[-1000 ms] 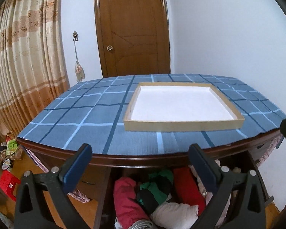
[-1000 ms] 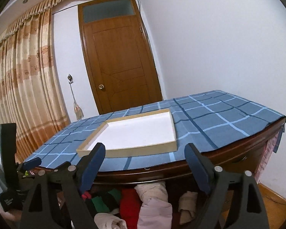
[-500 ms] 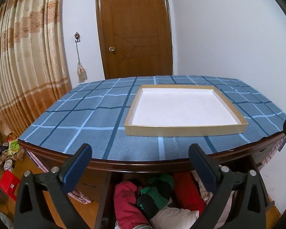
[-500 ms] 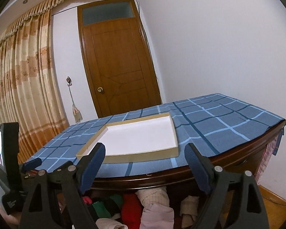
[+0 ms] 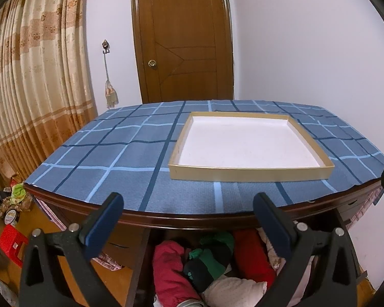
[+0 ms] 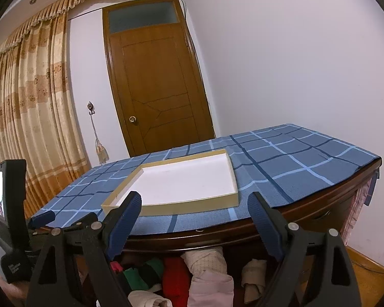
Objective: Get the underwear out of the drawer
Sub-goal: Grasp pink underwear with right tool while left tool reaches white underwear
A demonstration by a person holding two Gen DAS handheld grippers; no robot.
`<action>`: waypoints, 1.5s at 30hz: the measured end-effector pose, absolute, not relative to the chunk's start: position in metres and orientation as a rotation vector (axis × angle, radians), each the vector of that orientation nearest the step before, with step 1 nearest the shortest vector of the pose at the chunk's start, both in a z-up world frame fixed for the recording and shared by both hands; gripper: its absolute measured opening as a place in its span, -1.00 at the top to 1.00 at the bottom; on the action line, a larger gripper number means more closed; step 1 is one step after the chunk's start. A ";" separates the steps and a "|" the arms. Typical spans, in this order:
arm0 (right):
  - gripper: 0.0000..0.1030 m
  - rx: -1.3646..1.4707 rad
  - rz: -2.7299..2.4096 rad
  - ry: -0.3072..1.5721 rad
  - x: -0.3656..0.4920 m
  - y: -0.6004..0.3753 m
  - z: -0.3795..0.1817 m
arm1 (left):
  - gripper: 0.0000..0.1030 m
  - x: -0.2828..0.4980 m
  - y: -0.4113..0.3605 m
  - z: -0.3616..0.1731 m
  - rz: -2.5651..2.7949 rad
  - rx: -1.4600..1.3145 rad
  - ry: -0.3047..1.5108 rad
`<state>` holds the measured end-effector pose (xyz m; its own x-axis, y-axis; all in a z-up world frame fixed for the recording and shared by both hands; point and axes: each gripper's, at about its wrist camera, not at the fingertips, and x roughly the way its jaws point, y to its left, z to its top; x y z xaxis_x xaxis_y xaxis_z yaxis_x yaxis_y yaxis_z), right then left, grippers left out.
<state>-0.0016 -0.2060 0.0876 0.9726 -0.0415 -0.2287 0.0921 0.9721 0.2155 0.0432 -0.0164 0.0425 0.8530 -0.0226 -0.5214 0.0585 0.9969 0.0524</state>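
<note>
Underwear sits rolled in the open drawer under the table edge; far rolls in shadow, near ones cut off by the frame. Left gripper and right gripper both hover above and in front of the pile, jaws wide apart, nothing between them. Tray on the tabletop beyond.

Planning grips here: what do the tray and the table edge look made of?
Tray: probably cardboard or thin wood, with matte tan walls and a flat white floor. Table edge: dark wood with a glossy varnish, given its reddish brown sheen; a woven blue checked cloth covers the top.
</note>
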 end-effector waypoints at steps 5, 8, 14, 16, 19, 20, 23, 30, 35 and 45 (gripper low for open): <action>-0.69 0.232 -0.070 0.224 -0.002 -0.207 0.087 | -0.99 0.043 -0.016 0.043 -0.040 0.067 0.546; -0.69 0.229 -0.073 0.221 -0.002 -0.207 0.088 | -0.99 0.044 -0.017 0.043 -0.031 0.072 0.548; -0.69 0.225 -0.069 0.232 -0.003 -0.206 0.086 | -0.99 0.043 -0.019 0.039 -0.040 0.077 0.562; -0.69 0.214 -0.074 0.252 -0.001 -0.205 0.083 | -0.99 0.040 -0.021 0.033 -0.051 0.088 0.576; -0.69 0.194 -0.080 0.301 0.000 -0.206 0.071 | -0.99 0.037 -0.024 0.018 -0.090 0.099 0.631; -0.69 0.186 -0.080 0.328 0.001 -0.206 0.065 | -0.99 0.036 -0.026 0.012 -0.103 0.103 0.649; -0.69 0.172 -0.095 0.410 0.006 -0.211 0.045 | -0.99 0.036 -0.029 -0.007 -0.125 0.120 0.703; -0.69 0.229 -0.121 0.594 0.022 -0.234 0.002 | -0.99 0.029 -0.045 -0.043 -0.237 0.180 0.811; -0.69 0.231 -0.041 0.728 0.044 -0.229 -0.025 | -0.99 0.024 -0.031 -0.057 -0.212 0.215 0.840; -0.23 0.331 0.085 1.073 0.097 -0.214 -0.095 | -0.99 0.019 -0.039 -0.069 -0.311 0.247 0.909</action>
